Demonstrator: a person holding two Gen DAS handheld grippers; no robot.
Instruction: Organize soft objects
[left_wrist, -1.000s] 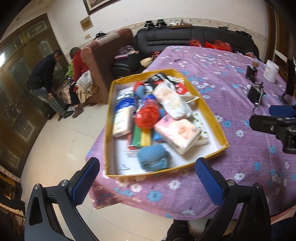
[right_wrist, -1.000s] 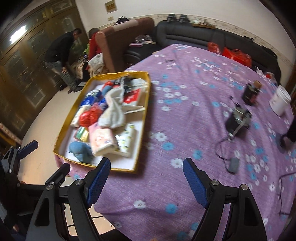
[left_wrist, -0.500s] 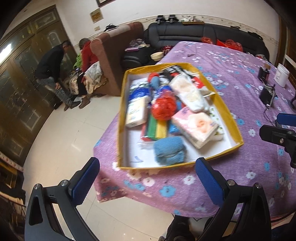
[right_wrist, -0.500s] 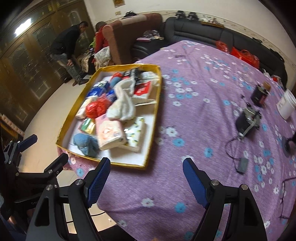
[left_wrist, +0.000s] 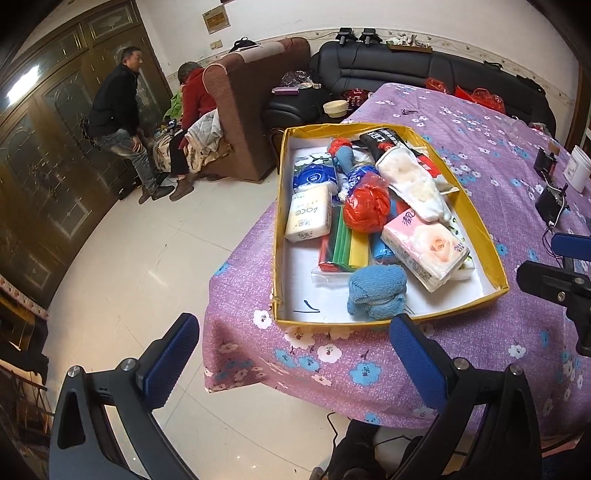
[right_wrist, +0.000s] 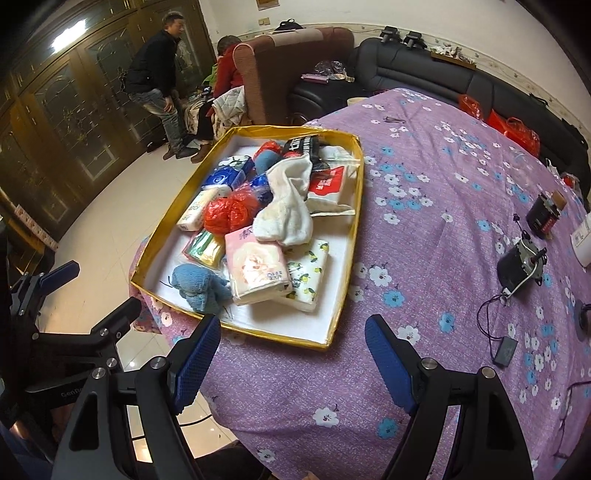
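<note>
On purple floral tablecloth (right_wrist: 424, 229), near its corner, sits 1 shallow gold-rimmed box (left_wrist: 277, 236) w/ soft stuff piled inside: 1 blue knit bundle (left_wrist: 376, 291) at near edge, 1 pink rose tissue pack (left_wrist: 424, 247) touching it, 1 white sock (right_wrist: 288, 206) draped on top, 1 red plastic bag (left_wrist: 365, 206), 1 cream tissue pack (left_wrist: 308, 218). Left gripper (left_wrist: 295, 354) & right gripper (right_wrist: 291, 354) both hover short of box, jaws spread wide, nothing held. 2 people by brown armchair (left_wrist: 251, 107) in bkgd

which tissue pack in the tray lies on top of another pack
The pink rose-print pack: it rests tilted on the lemon-print pack. The cream pack and blue pack lie beside each other.
</note>
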